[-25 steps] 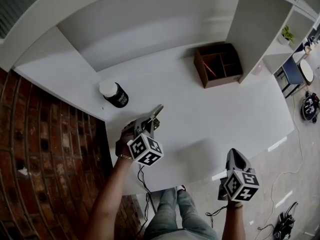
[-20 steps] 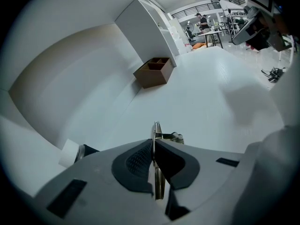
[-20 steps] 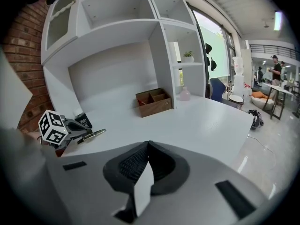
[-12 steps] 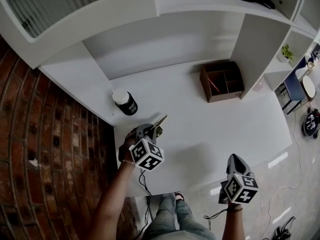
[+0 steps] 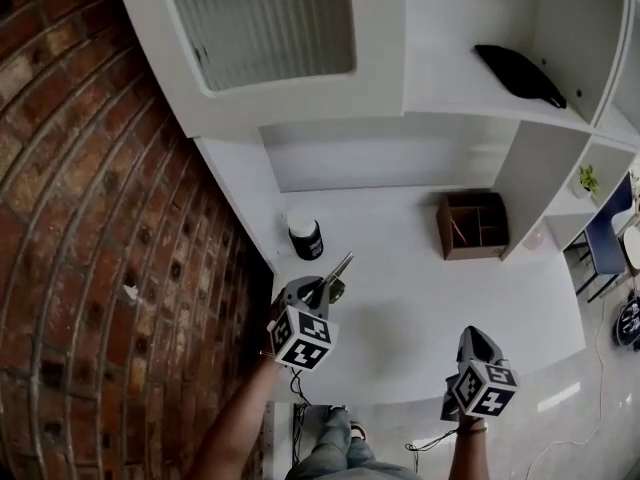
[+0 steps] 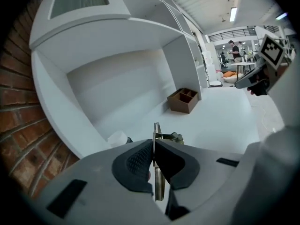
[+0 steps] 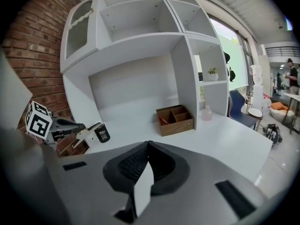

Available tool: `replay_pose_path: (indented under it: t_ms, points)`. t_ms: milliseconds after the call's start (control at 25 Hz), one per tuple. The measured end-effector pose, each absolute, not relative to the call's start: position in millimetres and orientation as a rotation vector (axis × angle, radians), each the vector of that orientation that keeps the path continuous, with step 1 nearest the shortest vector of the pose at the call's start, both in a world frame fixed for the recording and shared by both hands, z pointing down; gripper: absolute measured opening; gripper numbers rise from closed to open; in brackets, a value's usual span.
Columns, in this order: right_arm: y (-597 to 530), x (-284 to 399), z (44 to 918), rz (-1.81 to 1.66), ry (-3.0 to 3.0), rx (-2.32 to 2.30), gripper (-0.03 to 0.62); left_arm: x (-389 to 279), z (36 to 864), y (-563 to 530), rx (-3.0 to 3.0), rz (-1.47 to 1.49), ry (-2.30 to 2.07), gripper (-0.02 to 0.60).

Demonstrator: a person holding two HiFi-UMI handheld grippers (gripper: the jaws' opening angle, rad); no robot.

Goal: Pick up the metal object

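The metal object (image 5: 338, 268) is a flat, hinge-like strip, held in the air above the white desk (image 5: 420, 288). My left gripper (image 5: 322, 288) is shut on it, and the strip pokes out past the fingertips towards the shelves. The left gripper view shows the strip (image 6: 156, 139) edge-on, clamped between the dark pads (image 6: 136, 161). In the right gripper view the same strip (image 7: 89, 133) sticks out of the left gripper (image 7: 77, 128). My right gripper (image 5: 471, 336) hovers over the desk's front right edge, shut with its pads (image 7: 133, 165) pressed together.
A black jar with a white lid (image 5: 305, 238) stands at the desk's back left, near the brick wall (image 5: 110, 228). A brown wooden organiser (image 5: 473, 225) sits at the back right against a shelf upright. A black object (image 5: 520, 73) lies on an upper shelf.
The head view has tilted up, so more of the upper shelves and brick wall show. Both grippers keep about the same places, and the left one still holds the metal strip.
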State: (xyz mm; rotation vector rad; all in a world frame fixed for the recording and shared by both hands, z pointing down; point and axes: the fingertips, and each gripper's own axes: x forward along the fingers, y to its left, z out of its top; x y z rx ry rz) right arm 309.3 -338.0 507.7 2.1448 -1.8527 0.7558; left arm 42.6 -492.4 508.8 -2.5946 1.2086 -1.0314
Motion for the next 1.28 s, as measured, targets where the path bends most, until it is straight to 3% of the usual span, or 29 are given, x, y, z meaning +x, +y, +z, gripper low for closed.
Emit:
replay_pose_path:
  t_ms: [640,1280]
  points:
    - [-402.3,190.2,389.2,0.360,-2.258,1.883,0.003,-79.2,408.7,-432.7,-2.699,-0.205,1.942,0.018]
    - [-407.6,133.0,364.7,0.196,-2.326,1.818,0.002,-137.4,405.6,-419.1,-2.643,-0.100,2.063,0.018]
